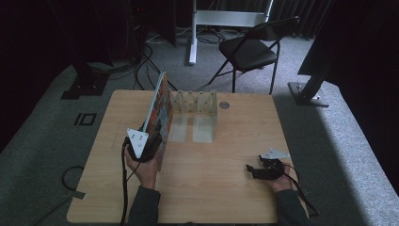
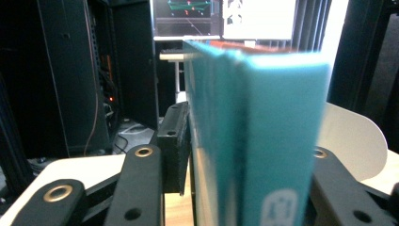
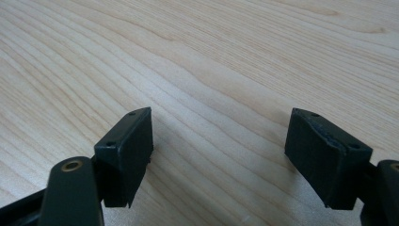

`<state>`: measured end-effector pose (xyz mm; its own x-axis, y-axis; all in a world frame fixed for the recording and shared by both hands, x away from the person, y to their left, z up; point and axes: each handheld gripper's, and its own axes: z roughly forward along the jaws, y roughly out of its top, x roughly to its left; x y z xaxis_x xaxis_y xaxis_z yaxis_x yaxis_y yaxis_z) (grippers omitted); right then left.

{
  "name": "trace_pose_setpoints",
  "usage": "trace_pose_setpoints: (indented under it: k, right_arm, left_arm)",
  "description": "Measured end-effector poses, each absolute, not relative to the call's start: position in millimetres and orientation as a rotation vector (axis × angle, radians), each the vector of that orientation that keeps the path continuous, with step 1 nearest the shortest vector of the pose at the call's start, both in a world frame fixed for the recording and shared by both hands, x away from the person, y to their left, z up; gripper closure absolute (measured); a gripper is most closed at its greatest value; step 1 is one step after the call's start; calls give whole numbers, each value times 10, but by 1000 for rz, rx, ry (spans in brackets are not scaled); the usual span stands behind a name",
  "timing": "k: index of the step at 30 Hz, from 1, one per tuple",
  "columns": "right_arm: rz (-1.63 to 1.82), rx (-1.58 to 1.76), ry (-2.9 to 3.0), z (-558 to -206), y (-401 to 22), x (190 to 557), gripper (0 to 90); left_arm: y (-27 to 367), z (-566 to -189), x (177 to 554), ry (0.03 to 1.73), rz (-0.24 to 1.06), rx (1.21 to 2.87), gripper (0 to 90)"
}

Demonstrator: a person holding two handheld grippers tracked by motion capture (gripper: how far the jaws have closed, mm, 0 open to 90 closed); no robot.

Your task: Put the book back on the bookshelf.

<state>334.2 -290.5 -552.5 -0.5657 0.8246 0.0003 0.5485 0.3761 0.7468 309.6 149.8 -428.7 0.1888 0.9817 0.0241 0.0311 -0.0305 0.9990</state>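
**Book on edge at the left jaws, right jaws idle**

On the left half of the table (image 1: 235,188), a book (image 1: 159,115) standing upright on its long edge, running from near to far, its colourful cover facing right and its far end beside a clear plastic rack (image 1: 197,104) at the far middle of the table. Left gripper (image 1: 149,141) at the book's near end, held in a hand (image 1: 142,167) coming in from the near edge, grey three-cornered plate on top. In the left gripper view, teal spine of the book (image 2: 277,141) upright between the two black jaws — left pad (image 2: 175,146) close against the book's side with a thin gap just showing, the right pad hidden behind the book, so contact on that side cannot be told. Jaws part open, about as wide as the book is thick; no firm press on it to be seen.

Right gripper (image 1: 254,170) near the right near corner, resting low at the table, well apart from the book and the rack. In the right gripper view, jaws spread wide over bare wood grain (image 3: 211,70) — nothing between the pads (image 3: 129,150), nothing held
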Motion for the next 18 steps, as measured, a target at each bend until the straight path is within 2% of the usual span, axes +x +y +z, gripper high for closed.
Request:
trace_pose_setpoints:
  k: [18]
  right_arm:
    - [1017,1194,2268,-5526,-2905,3343,238]
  left_arm:
    - [1562,-4284,3000,1062,1026,1372,556]
